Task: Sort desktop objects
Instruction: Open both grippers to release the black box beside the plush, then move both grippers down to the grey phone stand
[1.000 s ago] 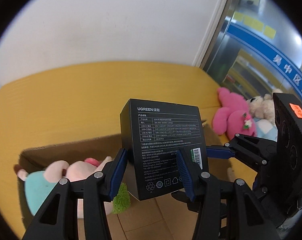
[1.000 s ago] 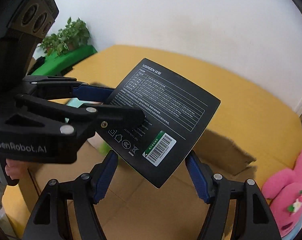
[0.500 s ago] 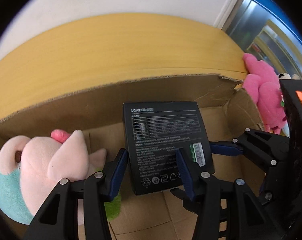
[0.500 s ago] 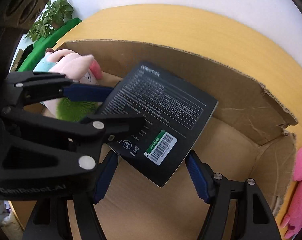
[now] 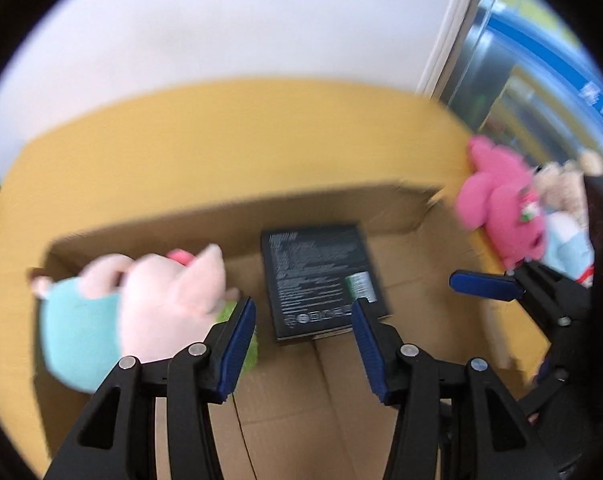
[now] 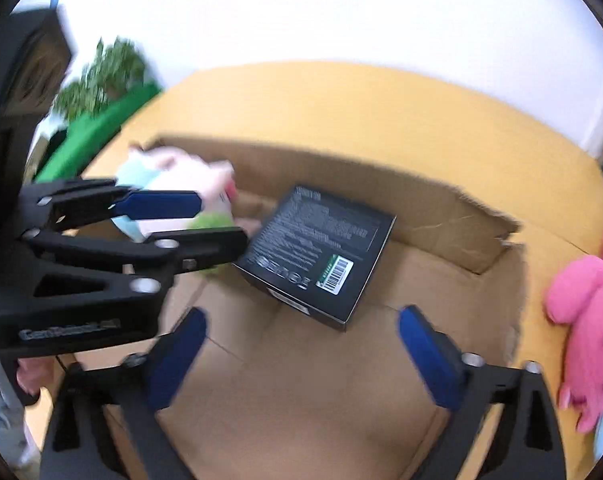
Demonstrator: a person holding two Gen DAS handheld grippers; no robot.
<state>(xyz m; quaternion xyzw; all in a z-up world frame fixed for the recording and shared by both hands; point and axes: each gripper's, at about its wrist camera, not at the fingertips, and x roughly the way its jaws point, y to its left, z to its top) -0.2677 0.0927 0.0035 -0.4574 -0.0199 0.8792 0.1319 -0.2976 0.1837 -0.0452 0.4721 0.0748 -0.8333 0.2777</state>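
Note:
A black UGREEN box point(image 5: 321, 276) lies flat, label up, on the floor of an open cardboard carton point(image 5: 237, 216). In the right wrist view the black box point(image 6: 317, 256) rests free near the carton's back wall point(image 6: 381, 196). My left gripper point(image 5: 303, 306) hovers above it with its blue pads apart and nothing between them. My right gripper point(image 6: 303, 314) is opening wide, its jaws empty, with the box just beyond its tips. Left gripper point(image 6: 221, 220) reaches in from the left, its lower finger close to the box's corner.
A pink and teal plush pig point(image 5: 153, 300) sits in the carton's left end. On the yellow table point(image 5: 221, 128) to the right lie a bright pink plush point(image 5: 497, 208) and a beige one point(image 5: 561, 184). A green plant point(image 6: 105, 76) stands far left.
The black box has left the grippers and now lies on the carton floor. The right jaws have spread wide. Both grippers have pulled back from the box.

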